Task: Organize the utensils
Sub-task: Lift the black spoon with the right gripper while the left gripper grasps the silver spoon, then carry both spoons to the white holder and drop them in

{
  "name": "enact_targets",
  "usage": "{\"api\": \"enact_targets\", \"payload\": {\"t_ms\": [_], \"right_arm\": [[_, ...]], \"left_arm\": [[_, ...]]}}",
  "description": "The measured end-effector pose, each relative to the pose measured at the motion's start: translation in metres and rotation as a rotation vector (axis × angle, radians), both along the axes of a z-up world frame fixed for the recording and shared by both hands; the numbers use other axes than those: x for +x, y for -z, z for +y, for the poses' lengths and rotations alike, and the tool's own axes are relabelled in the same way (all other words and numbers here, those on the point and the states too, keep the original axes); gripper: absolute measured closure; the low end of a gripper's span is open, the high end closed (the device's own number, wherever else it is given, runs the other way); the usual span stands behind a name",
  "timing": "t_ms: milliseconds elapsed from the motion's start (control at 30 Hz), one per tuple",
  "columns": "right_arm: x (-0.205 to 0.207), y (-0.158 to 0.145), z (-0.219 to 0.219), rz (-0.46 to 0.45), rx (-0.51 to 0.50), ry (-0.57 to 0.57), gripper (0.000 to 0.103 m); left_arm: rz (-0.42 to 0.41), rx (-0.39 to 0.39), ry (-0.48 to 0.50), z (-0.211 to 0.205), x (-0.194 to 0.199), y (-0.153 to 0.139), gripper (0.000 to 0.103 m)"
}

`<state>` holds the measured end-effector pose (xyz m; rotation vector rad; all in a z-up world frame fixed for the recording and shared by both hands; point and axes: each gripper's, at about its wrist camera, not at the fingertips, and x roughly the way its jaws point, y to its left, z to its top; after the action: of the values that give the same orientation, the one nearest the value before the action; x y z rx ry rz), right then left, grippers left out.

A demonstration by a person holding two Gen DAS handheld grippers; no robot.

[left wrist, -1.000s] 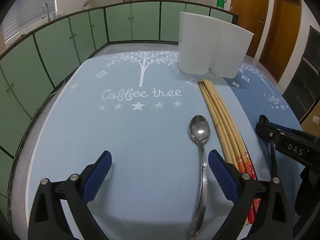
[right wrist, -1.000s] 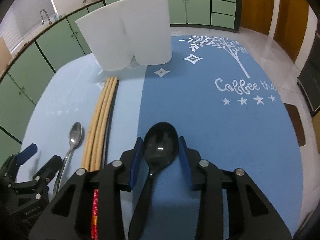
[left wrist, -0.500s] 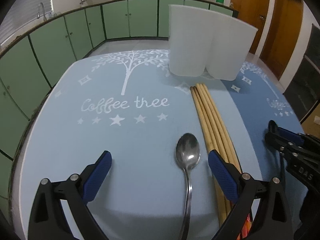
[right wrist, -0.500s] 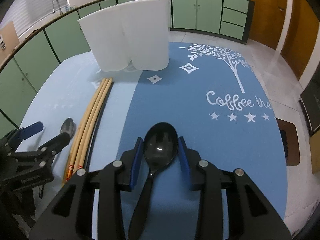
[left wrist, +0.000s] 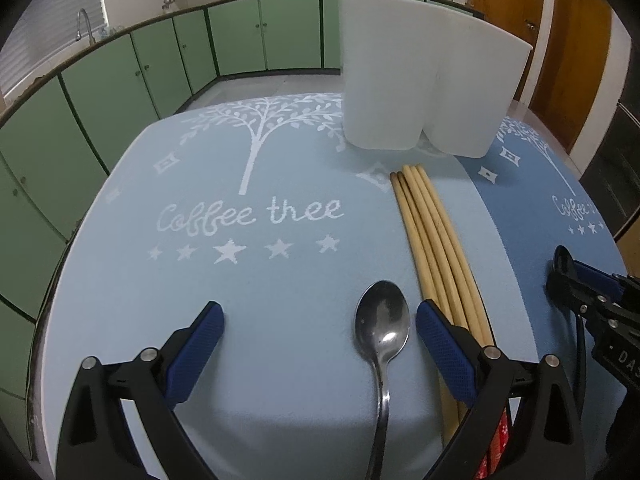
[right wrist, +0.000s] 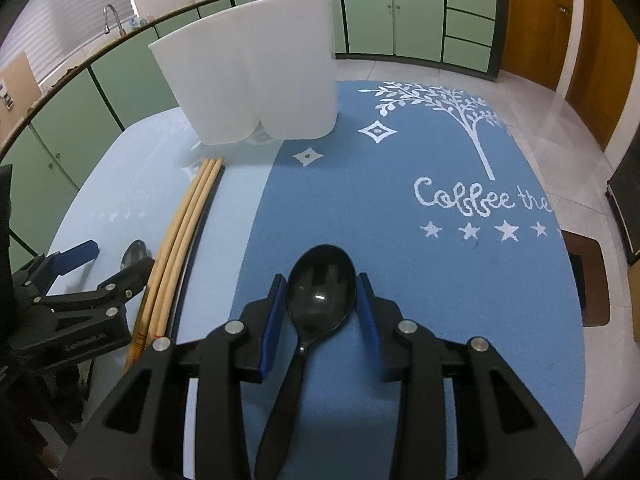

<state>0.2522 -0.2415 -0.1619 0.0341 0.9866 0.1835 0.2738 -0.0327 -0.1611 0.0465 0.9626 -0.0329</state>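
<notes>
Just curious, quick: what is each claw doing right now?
Left gripper: open, holding nothing, metal spoon between its fingers.
Right gripper: shut on the black spoon.

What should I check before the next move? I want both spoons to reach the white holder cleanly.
1. Right claw around black spoon: ok, pads flank the bowl; firm contact cannot tell.
2. Left claw open: ok.
3. Metal spoon between left fingers: ok, though close to the right-hand finger.
4. Chopsticks clear of left claw: not ok, they run under the right-hand finger.
5. White holder upright: ok.
6. Holder compartments free: cannot tell.
</notes>
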Motion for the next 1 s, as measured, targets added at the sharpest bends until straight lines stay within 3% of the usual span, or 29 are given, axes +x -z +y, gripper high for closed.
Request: {"api": "enact_targets", "payload": {"t_ms": [133,233,400,567,700,1000], "right_arm": [[0.006,-0.001,-0.004,0.031,0.034,-0.004,0.068],[0.012,-0.004,-0.005,0.063,0.054,0.001,0.067],[0.017,-0.003,0.001,0.104,0.052,0.027,0.067],[0.011,-0.001,0.011,0.096,-0.005,0.036,0.07],[-0.003,-0.009,0.007,0.018,0.047,0.026,0.07],[-0.04,-0.042,0.0,-0.216,0.138,-0.018,0.07]], "left_arm": [[-0.008,-0.019,-0.009,0.003,-0.002,-0.001,0.014],[-0.015,-0.042,0.001,0.002,-0.003,-0.004,0.033],[0.0,-0.106,0.027,-0.002,-0.005,-0.01,0.075],[-0.017,-0.084,0.03,-0.007,-0.009,-0.009,0.075],[-0.06,-0.138,0.041,-0.003,-0.019,-0.014,0.076],[-0.334,-0.251,0.047,0.02,-0.068,-0.045,0.076]]}}
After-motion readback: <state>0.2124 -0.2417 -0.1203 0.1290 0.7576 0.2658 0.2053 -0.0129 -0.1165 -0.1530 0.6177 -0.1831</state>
